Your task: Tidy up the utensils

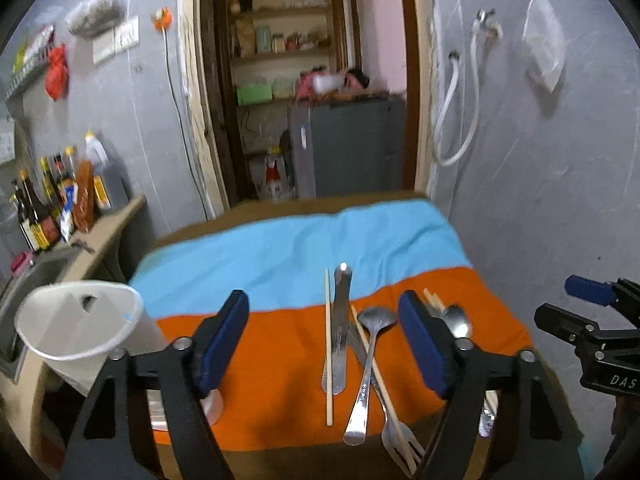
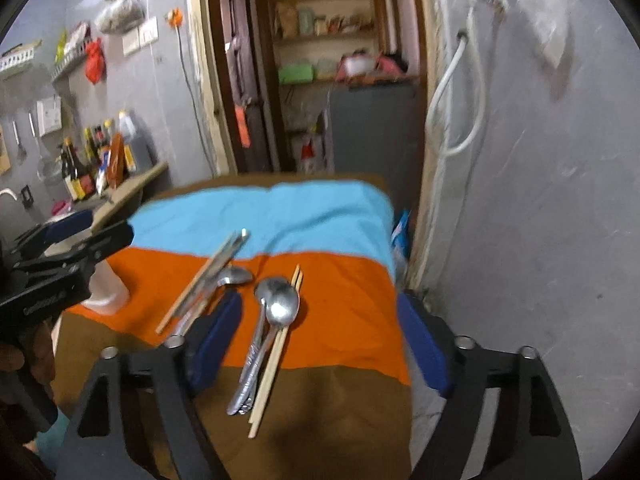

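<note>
Metal and wooden utensils lie on an orange and blue cloth [image 1: 280, 344]. In the left wrist view a butter knife [image 1: 340, 332], a chopstick [image 1: 328, 348], a spoon [image 1: 368, 360] and a fork [image 1: 400, 440] lie between the open jaws of my left gripper [image 1: 324, 320], which is empty above them. A white utensil holder [image 1: 80, 320] stands at the left. In the right wrist view two spoons [image 2: 276, 312] and a pair of chopsticks [image 2: 276, 352] lie between the open, empty jaws of my right gripper [image 2: 320, 320].
A counter with sauce bottles [image 1: 52, 200] and a sink [image 1: 28, 280] is at the left. A grey wall [image 1: 540, 200] runs close along the table's right side. A doorway with shelves and a grey fridge [image 1: 348, 144] is behind the table.
</note>
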A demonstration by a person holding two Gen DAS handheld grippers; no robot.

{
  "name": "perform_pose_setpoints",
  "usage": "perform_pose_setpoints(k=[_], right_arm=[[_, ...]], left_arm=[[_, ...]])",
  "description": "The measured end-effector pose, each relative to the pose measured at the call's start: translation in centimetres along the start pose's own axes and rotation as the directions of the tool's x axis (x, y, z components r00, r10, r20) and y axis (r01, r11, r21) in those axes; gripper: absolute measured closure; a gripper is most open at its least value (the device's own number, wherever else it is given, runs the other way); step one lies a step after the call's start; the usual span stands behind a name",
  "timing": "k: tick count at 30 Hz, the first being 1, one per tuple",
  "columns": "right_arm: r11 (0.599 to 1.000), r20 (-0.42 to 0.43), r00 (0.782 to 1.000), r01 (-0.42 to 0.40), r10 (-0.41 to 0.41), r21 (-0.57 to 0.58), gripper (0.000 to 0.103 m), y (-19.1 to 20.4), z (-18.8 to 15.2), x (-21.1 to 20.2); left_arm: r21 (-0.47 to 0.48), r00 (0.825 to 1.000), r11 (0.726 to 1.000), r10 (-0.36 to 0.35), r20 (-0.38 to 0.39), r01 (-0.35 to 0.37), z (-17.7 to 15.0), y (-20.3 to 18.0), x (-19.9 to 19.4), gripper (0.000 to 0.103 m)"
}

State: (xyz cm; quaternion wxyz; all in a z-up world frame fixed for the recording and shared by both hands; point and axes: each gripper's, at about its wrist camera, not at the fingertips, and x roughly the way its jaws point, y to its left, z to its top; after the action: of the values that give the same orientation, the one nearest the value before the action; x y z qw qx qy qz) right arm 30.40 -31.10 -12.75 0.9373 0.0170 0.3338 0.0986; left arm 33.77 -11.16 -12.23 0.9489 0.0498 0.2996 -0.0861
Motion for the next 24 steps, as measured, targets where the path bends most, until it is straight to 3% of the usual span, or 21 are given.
perform_pose_setpoints(k=[5, 9, 19, 24], right_arm=[[0.998, -0.080, 0.994, -0.067, 0.068, 0.016, 0.051, -0.2, -0.4, 3.5], [0.995, -0.123, 0.988, -0.095, 0.096, 0.013, 0.056, 0.1, -0.5, 5.6], [0.990, -0.203, 0.969, -0.142, 0.142, 0.017, 0.069, 0.1, -0.3, 9.1], [0.986, -0.223, 0.961, -0.163, 0.165, 0.027, 0.074, 0.1, -0.1, 10.0]], left_arm=[[-0.039, 0.994, 0.999, 0.003, -0.106, -0.007, -1.4, 0.9, 4.1, 0.056], [-0.059, 0.980, 0.998, 0.006, -0.198, -0.019, -2.3, 1.8, 6.7, 0.070], [-0.132, 0.942, 0.991, -0.075, -0.328, 0.034, -4.1, 2.9, 8.9, 0.078], [-0.161, 0.937, 0.986, -0.100, -0.335, 0.048, -3.8, 3.4, 8.9, 0.080]])
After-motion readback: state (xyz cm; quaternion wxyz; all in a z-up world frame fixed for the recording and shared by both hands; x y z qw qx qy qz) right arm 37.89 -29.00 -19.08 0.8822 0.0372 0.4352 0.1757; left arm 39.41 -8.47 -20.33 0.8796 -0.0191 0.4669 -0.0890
